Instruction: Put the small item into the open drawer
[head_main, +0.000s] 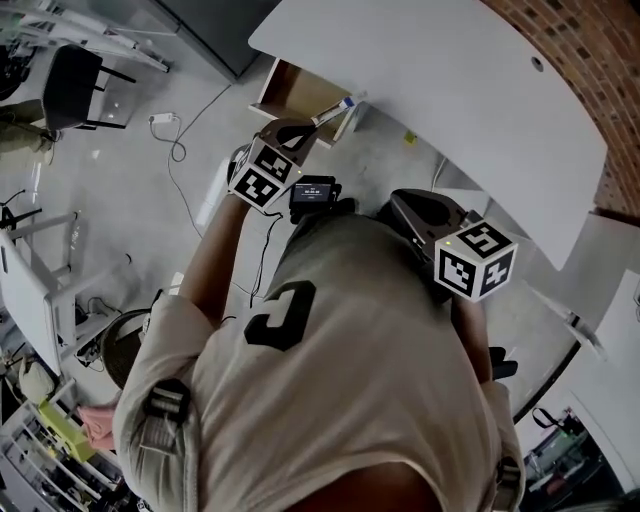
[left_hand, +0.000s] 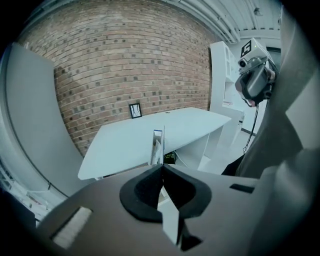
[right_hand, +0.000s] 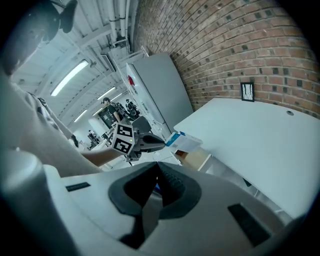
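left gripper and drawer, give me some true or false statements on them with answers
1. The left gripper is shut on a thin flat packet. True.
2. The packet lies loose on the bottom of the open drawer. False: the left gripper holds it, close by the drawer.
3. The right gripper holds a second packet. False: its jaws are together with nothing between them.
4. The drawer sits under a white desk. True.
5. The wall behind the desk is plain white. False: it is a brick wall.
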